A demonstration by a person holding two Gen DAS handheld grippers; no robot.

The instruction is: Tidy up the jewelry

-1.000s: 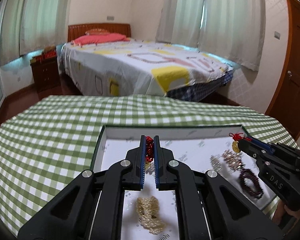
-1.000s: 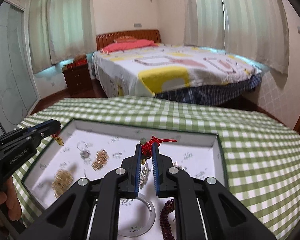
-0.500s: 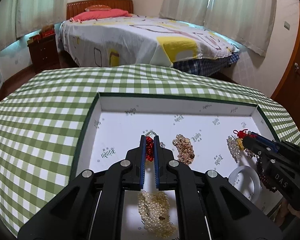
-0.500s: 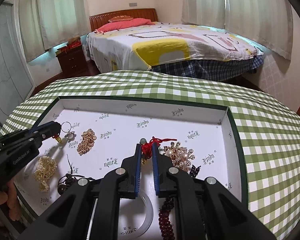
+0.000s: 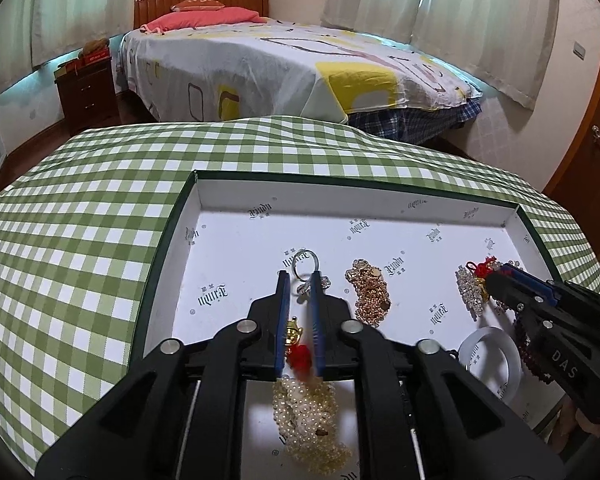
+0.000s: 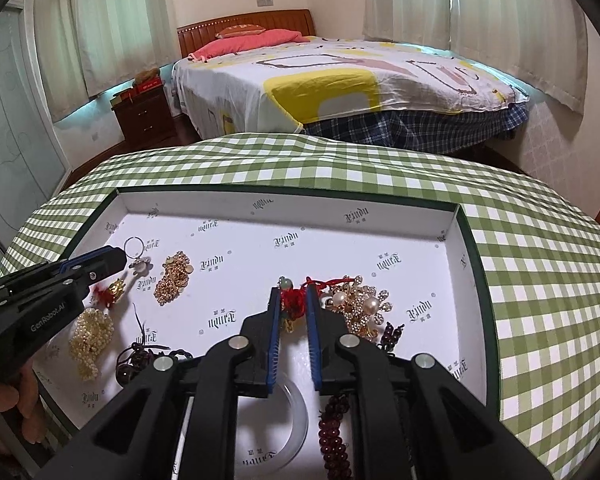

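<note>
Bedroom: a bed (image 6: 340,72) is standing behind a table under a green check cloth (image 5: 80,240). A shallow white tray (image 5: 340,196) is sitting on the cloth, and both grippers are pointing down into it.

Left gripper (image 5: 299,280): its jaws have just been opening and are standing slightly apart. A gold charm (image 5: 295,334) with a red tassel is lying in the gap, back from the tips, blurred and clear of both pads. The right wrist view is showing it under this gripper's tips on the tray floor. A key ring (image 5: 305,260) is lying just ahead of the tips. A gold chain (image 5: 370,292) is heaped just to the right of the jaws. Pearls (image 5: 308,412) are piled beneath the gripper body.

Right gripper (image 6: 293,292): its jaws have just been opening too. A red knot charm (image 6: 293,300) is filling the narrow gap from pad to pad; whether the pads are pressing on it cannot be told. A pearl brooch (image 6: 356,304) is lying just to the right of the jaws. A clear bangle (image 6: 298,408) and dark red beads (image 6: 332,428) are lying under the gripper body.

All 8 jewelry pieces noted are lying inside the tray. A hand (image 6: 4,400) is gripping the left gripper's handle at the tray's near left edge.
</note>
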